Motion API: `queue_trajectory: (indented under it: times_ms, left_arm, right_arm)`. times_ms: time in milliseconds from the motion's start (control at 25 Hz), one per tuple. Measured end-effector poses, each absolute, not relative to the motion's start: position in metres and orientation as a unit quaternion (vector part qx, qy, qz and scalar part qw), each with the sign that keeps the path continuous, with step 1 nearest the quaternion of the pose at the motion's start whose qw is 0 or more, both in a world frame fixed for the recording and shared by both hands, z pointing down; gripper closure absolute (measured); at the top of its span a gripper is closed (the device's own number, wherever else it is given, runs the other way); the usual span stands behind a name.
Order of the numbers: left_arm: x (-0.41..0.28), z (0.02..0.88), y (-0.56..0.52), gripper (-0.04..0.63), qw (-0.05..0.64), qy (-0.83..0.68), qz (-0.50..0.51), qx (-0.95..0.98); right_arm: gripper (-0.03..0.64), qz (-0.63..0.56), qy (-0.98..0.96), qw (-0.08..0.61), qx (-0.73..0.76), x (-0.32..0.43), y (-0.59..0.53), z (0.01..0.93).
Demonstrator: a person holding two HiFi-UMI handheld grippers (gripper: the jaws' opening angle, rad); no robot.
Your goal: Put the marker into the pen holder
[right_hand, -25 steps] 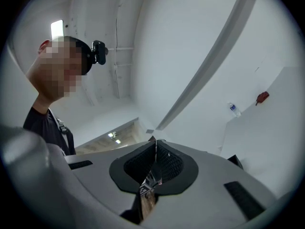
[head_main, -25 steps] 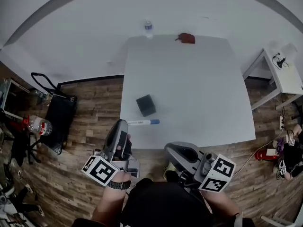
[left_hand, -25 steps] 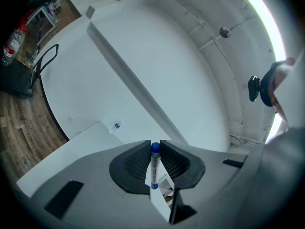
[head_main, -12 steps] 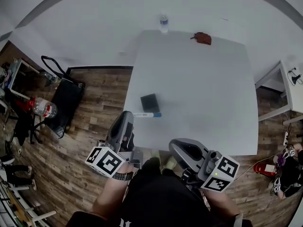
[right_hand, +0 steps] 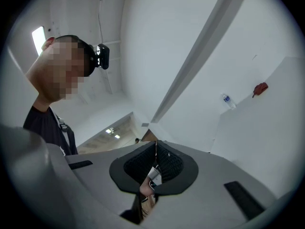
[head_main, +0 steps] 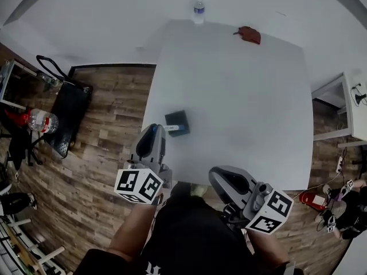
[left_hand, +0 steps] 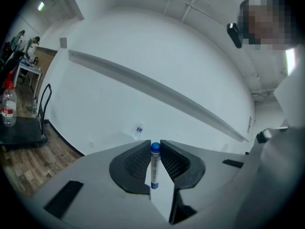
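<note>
The marker point(head_main: 179, 129), white with a blue cap, lies on the white table point(head_main: 241, 96) just in front of the black square pen holder point(head_main: 176, 119). My left gripper point(head_main: 156, 132) covers its white end. In the left gripper view the marker point(left_hand: 153, 168) runs up the narrow gap, cap at the tips, with my left gripper point(left_hand: 155, 144) shut on it, both jaws tight against its sides. The gripper's body hides the holder in that view. My right gripper point(head_main: 221, 177) hangs off the table's near edge by the person's body, and the right gripper point(right_hand: 156, 144) is shut with nothing in it.
A water bottle point(head_main: 198, 9) stands at the table's far edge and a small red object point(head_main: 250, 35) lies at its far right. On the wooden floor to the left are a black bag point(head_main: 66, 116) and a bottle point(head_main: 37, 121). A white side table point(head_main: 355, 96) stands at the right.
My left gripper has moved forward from the table's near edge onto the marker's white end, and now hides part of it. The right gripper has stayed near the body.
</note>
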State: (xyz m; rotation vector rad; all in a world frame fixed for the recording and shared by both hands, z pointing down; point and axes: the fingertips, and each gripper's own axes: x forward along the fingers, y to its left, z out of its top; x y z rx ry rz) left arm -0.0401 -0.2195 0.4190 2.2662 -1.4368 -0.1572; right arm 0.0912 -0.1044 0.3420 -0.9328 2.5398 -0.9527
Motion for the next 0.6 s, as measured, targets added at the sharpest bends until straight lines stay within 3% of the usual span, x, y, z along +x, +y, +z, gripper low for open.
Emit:
queue_trajectory:
  times_ms: [600]
  left_arm:
    - [-0.006,0.533,-0.265,0.531,0.152,-0.505,0.1,0.844]
  right_arm:
    - [0.6,-0.395,0.85,0.09,-0.336,0.076,-0.165,0.393]
